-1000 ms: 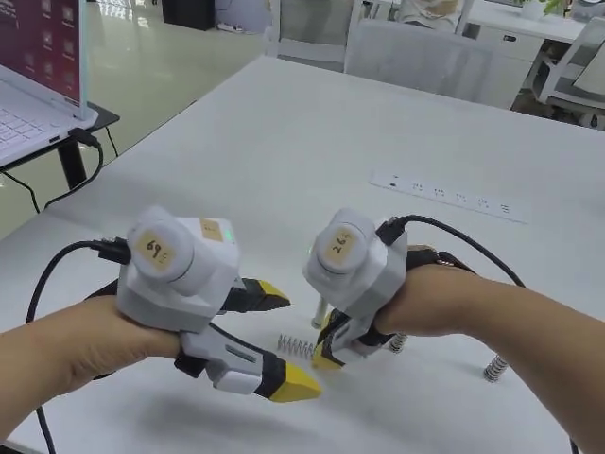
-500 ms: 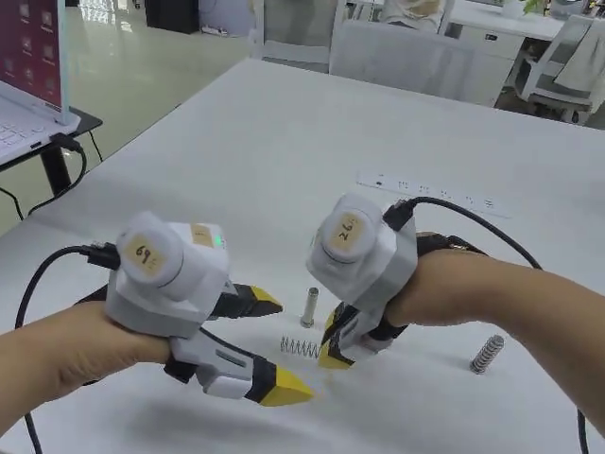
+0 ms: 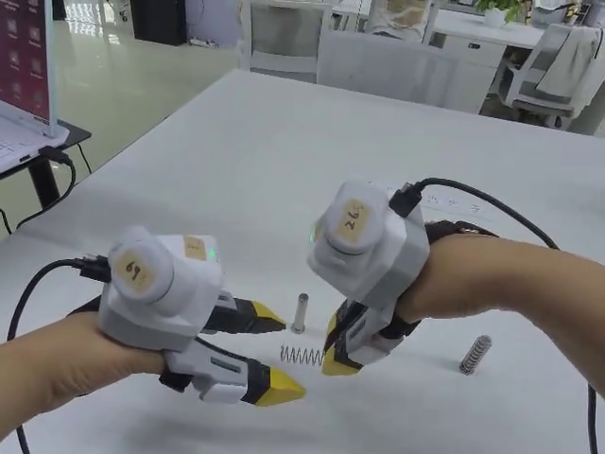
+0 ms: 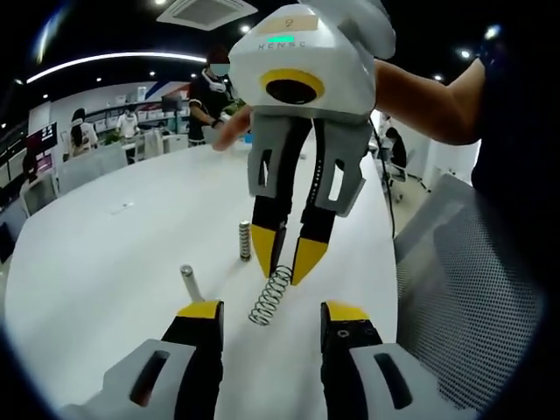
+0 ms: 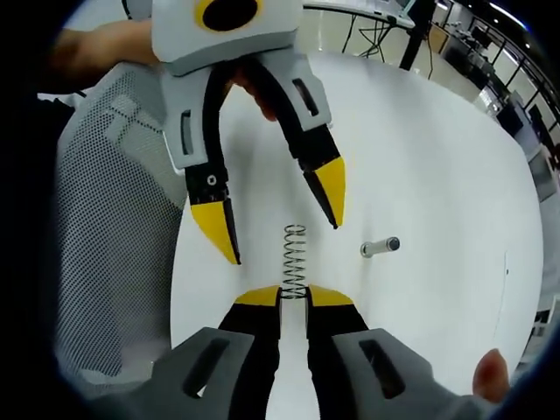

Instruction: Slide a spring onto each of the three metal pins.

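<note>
right tongs (image 5: 295,295): you kept them clenched on one end of the spring (image 5: 294,258), no change | left tongs (image 3: 276,352): released, facing it | spring lay between both tongs, low on counter (image 3: 284,170) | pin (image 3: 300,312) stood bare just beyond the tips, so threading looked still ahead

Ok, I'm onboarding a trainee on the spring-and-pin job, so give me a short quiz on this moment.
1. Fill in: the left gripper has its jaws ____.
2. True or false: the metal pin stands upright on the table with no spring on it.
3. What grips the end of the thin spring? A. left gripper B. right gripper C. nothing
Key: 1 open; 2 true; 3 B.
</note>
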`<state>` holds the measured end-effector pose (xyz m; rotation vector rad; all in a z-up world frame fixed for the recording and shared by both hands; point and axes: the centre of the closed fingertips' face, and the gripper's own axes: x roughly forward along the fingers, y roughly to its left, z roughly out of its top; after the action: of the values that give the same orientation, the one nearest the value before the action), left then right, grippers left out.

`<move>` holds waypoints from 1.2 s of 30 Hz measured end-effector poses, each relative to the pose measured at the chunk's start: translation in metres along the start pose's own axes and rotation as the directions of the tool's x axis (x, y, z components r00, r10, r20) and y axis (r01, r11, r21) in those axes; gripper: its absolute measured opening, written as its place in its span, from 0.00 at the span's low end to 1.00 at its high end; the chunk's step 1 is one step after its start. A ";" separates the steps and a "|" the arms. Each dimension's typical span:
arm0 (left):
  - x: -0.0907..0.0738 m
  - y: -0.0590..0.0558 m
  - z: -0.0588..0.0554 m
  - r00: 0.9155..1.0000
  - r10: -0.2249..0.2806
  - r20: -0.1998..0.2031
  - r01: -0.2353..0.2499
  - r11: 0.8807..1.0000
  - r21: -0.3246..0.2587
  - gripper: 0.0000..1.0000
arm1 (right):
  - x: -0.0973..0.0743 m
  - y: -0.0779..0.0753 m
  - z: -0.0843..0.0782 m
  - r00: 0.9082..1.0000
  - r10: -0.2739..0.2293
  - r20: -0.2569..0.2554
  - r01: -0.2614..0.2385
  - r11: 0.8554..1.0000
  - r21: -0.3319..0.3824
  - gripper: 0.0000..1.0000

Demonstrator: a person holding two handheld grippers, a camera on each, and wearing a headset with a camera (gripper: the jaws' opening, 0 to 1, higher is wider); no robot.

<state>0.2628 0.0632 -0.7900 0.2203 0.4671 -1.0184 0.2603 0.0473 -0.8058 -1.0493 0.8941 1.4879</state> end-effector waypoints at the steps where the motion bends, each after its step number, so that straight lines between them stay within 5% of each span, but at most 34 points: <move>1: 0.000 -0.001 0.001 1.000 -0.002 0.004 0.002 1.000 0.008 0.36 | -0.001 0.001 0.000 1.000 0.000 0.000 0.000 1.000 -0.002 0.08; 25: 0.002 -0.012 0.005 0.999 -0.034 0.008 0.033 0.992 0.122 0.06 | -0.012 0.012 0.000 0.999 0.012 -0.032 -0.013 0.999 -0.032 0.08; 36: 0.003 -0.012 0.004 0.999 -0.035 -0.004 0.035 0.989 0.143 0.04 | -0.018 0.012 0.005 1.000 0.005 -0.024 -0.005 1.000 -0.031 0.08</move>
<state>0.2548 0.0533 -0.7870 0.3415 0.4004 -1.0870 0.2489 0.0437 -0.7868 -1.0900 0.8938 1.5001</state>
